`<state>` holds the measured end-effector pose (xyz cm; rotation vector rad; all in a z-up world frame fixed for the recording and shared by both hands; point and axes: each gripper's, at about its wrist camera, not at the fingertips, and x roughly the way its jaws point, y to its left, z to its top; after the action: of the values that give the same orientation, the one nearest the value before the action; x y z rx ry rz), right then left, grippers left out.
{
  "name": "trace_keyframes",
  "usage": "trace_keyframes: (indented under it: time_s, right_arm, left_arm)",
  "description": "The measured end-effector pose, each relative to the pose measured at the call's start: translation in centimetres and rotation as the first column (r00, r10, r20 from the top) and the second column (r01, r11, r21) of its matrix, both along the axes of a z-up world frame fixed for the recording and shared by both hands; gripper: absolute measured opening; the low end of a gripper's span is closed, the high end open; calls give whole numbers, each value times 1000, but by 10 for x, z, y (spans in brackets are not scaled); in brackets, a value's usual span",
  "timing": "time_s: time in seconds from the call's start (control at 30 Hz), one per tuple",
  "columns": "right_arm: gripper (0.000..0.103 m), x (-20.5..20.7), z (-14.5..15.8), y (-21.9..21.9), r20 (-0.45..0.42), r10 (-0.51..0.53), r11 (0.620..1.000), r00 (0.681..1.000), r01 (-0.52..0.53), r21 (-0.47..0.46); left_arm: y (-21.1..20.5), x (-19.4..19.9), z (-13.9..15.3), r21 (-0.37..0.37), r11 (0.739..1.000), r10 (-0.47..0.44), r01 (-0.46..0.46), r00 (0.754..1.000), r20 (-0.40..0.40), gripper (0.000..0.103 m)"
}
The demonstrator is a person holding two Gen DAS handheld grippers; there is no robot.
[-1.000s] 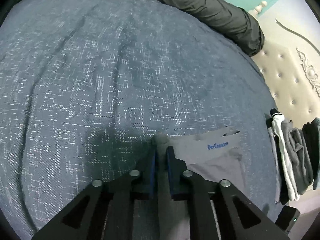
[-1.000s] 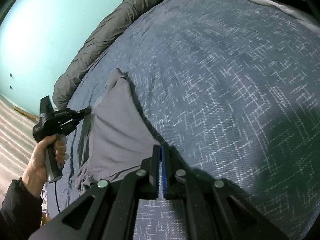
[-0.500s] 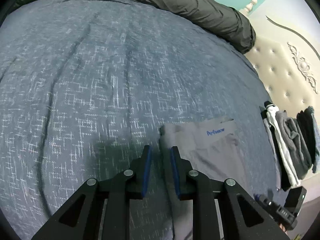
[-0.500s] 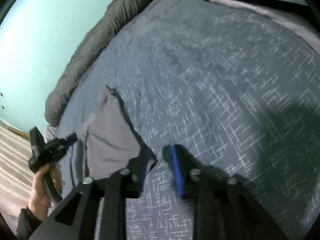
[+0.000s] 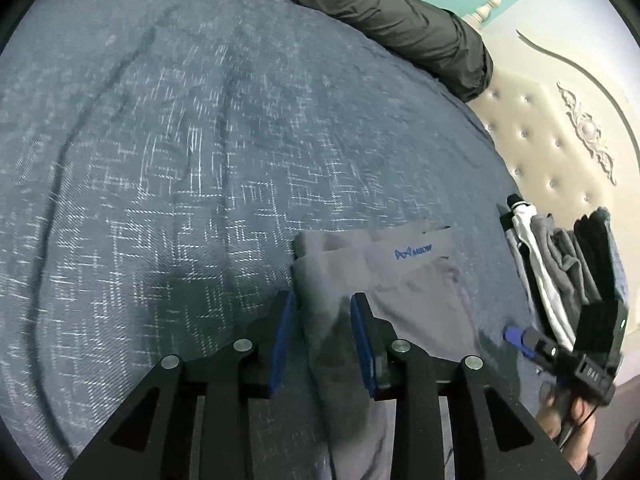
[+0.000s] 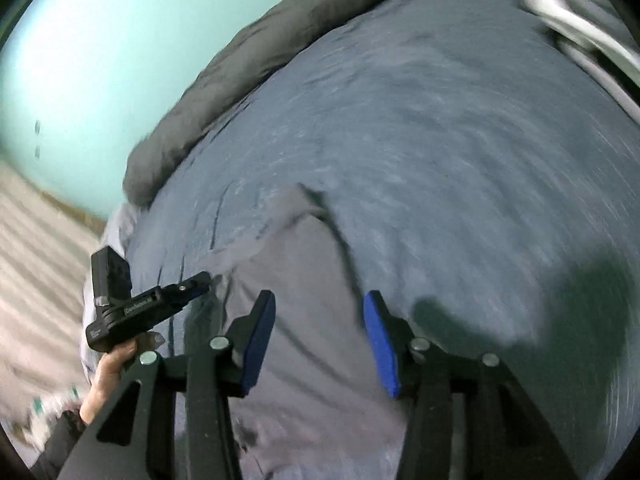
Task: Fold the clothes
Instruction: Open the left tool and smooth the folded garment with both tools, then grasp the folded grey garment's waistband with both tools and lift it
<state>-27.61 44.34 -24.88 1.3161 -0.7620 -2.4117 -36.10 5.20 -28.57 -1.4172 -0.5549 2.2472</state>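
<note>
grey garment (image 5: 404, 280) lying flat on blue patterned bedspread (image 5: 180, 160), waistband with blue logo facing headboard (image 5: 560, 140). left gripper (image 5: 322, 320) hovering over garment's near edge, jaws parted, gripping nothing. right gripper (image 6: 318, 328) hanging above same garment (image 6: 296, 300), jaws spread wide, empty; right view blurring. folded clothes pile (image 5: 560, 264) sitting near headboard, apart from garment. dark duvet (image 5: 380, 8) bunching along far bed edge.

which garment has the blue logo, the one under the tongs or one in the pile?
The grey garment spread flat under the left tongs: blue "MIIOW" print on its waistband. The stacked clothes by the headboard show none.
</note>
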Motion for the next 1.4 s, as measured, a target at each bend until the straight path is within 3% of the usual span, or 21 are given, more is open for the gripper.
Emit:
trace_keyframes:
  time_s: [0.23, 0.43, 0.57, 0.63, 0.73, 0.8, 0.87, 1.07, 1.4]
  right_arm:
    - [50, -82, 8, -27, 21, 120, 986, 993, -122, 113]
    - [50, -112, -23, -40, 109, 173, 972, 979, -187, 142]
    - [50, -119, -32, -45, 94, 198, 961, 976, -212, 177]
    - [49, -120, -33, -48, 77, 216, 954, 973, -228, 197]
    - [29, -120, -34, -49, 61, 243, 945, 968, -250, 212]
    - [10, -120, -33, -51, 52, 261, 939, 964, -266, 216]
    - [6, -118, -29, -55, 31, 286, 934, 958, -286, 215]
    - [4, -97, -1, -59, -49, 331, 924, 942, -313, 219]
    - [4, -50, 98, -48, -222, 335, 933, 916, -291, 210]
  left_arm:
    - [-1, -9, -6, 44, 999, 11, -11, 1000, 9, 32]
    - [-1, -13, -11, 85, 996, 13, -14, 1000, 16, 31]
    - [-2, -12, -11, 98, 995, 4, -3, 1000, -1, 31]
    - [-2, -12, -12, 111, 994, 2, -2, 1000, -3, 23]
    - [-3, -12, -12, 115, 993, 1, -1, 1000, -5, 13]
    - [-3, -11, -8, 119, 993, 0, 1, 1000, -11, 9]
    - [0, -9, -2, 114, 993, -6, 8, 1000, -24, 6]
    - [8, 4, 35, 94, 995, -22, 29, 997, -70, 6]
    - [11, 48, 139, 75, 996, -31, 47, 980, -197, 6]
